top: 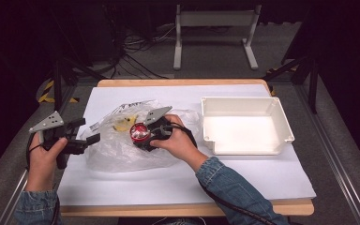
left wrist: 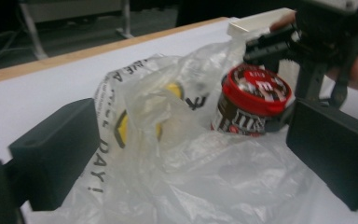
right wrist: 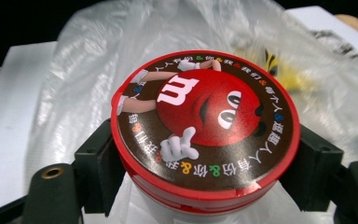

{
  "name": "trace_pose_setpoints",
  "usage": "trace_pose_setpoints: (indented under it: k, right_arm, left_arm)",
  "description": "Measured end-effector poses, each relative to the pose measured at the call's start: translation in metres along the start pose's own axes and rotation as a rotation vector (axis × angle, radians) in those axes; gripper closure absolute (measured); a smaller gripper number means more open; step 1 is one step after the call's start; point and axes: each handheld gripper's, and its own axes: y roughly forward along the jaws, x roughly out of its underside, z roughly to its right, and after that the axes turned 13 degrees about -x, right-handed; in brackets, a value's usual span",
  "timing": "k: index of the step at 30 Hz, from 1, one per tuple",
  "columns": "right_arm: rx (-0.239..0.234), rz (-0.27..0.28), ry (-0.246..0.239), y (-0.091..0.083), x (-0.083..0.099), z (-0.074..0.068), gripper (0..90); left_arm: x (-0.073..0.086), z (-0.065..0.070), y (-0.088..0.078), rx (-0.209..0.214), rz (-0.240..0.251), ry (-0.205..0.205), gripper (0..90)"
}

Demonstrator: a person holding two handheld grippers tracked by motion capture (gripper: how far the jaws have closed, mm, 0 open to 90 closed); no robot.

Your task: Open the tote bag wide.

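From the high view, a wooden desk [top: 187, 208] lies under a smooth white sheet [top: 178, 180]. At about nine o'clock on the sheet sits a crumpled, glossy, see-through plastic bag [top: 117, 152] with black print and a yellow patch. The right gripper [top: 143, 137] hangs over the bag's middle with a round candy tub [top: 139, 133] between its jaws. At three o'clock stands a rectangular white plastic bin [top: 243, 126], its thick rim rounded at the corners and its inside bare. The left gripper [top: 93, 138] sits at the bag's nine o'clock edge.

In the left gripper view, its two blocky matt-black jaws stand wide apart with bag film bunched loosely between them, neither pad pressing on it. The tub [left wrist: 251, 100], with its red lid and brown printed wall, rises out of the bag's mouth at one o'clock, held by the right gripper [left wrist: 279, 93].

In the right gripper view, the black pads clamp the tub [right wrist: 205, 126] at nine and three o'clock. Its glossy lid shows a red cartoon candy face ringed by small lettering, and wrinkled film lies behind it.
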Motion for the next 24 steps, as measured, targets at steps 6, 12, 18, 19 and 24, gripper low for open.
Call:
trace_pose_setpoints:
  k: [6,12,18,19,24]
  right_arm:
    - [0.0,0.003,-0.025,-0.017,-0.013,-0.005,24.7]
    - [-0.003,0.011,-0.032,-0.034,-0.025,-0.009,24.8]
    - [-0.013,0.002,-0.036,-0.05,-0.036,-0.013,24.8]
    - [-0.015,0.001,-0.039,-0.052,-0.037,-0.013,24.8]
    - [-0.014,-0.001,-0.044,-0.064,-0.041,-0.015,24.8]
  left_arm:
    - [-0.001,0.0,-0.004,-0.011,0.001,-0.039,2.9]
    - [-0.002,0.003,-0.004,-0.022,-0.004,-0.009,2.7]
    - [-0.002,0.006,-0.003,-0.01,-0.023,0.008,2.6]
    - [-0.002,0.006,-0.003,-0.011,-0.025,0.01,2.6]
    - [-0.003,0.007,-0.001,-0.012,-0.041,0.033,3.1]
